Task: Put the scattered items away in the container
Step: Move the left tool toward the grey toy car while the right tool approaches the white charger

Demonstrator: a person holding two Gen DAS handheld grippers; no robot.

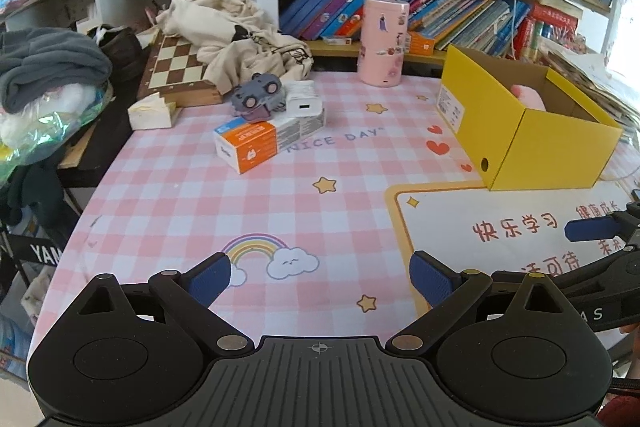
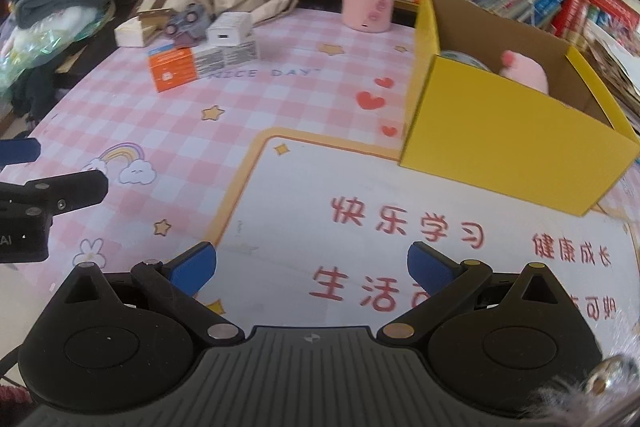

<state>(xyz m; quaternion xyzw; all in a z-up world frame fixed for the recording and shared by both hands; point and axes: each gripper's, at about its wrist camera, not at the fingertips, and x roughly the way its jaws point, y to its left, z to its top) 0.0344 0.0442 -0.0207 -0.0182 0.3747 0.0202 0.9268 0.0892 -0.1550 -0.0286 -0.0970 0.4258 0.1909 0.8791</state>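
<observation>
Both grippers, left [image 1: 320,281] & right [image 2: 312,267], hang wide open w/ nothing held; orange carton [image 1: 248,147], far-left of yellow box [image 1: 532,143], looks light, stiff – pinch across short sides.

I count one yellow box [image 1: 560,147] at two o'clock, one pink plush [image 2: 524,71] and what may be one tape roll [image 2: 464,59] inside; at eleven o'clock, one orange carton [image 1: 250,147], one white charger [image 1: 302,103], one grey toy car [image 1: 258,95]; one pink canister [image 1: 382,41] at twelve.
</observation>
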